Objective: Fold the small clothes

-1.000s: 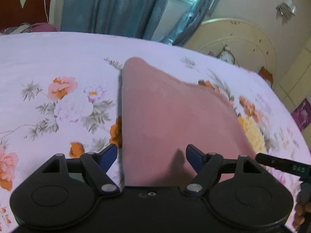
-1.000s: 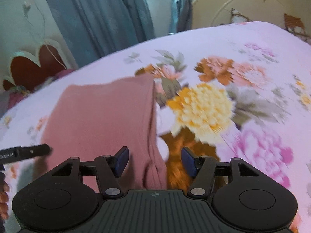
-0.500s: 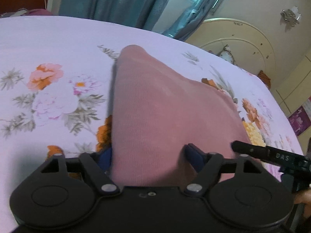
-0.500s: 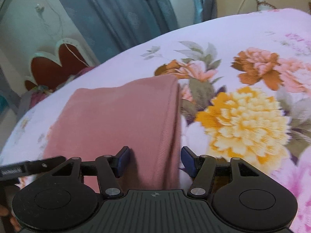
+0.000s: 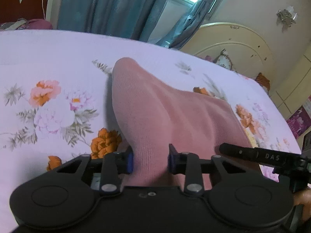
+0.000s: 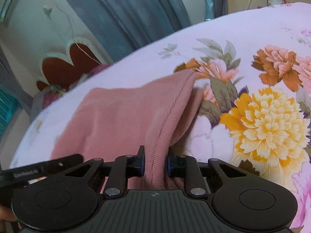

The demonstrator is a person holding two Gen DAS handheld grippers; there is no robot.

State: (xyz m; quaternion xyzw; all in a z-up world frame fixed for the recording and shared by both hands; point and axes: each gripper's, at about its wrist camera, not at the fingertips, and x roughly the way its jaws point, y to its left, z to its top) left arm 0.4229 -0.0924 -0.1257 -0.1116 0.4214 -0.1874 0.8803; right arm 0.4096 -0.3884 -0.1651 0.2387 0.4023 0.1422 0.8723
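My left gripper (image 5: 149, 161) has just closed narrow, pinching the near left corner of the pink garment (image 5: 165, 116) on the floral bedsheet (image 5: 48, 58). My right gripper (image 6: 155, 163), just closed too, clamps the ribbed hem; only its view shows the separated layers. Blue curtains (image 5: 108, 5) behind.

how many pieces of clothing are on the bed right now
1. A single pink garment lies on the floral bedsheet, its near edge pinched by the left gripper at one corner and the right gripper at the other. Anything outside both views stays unseen.
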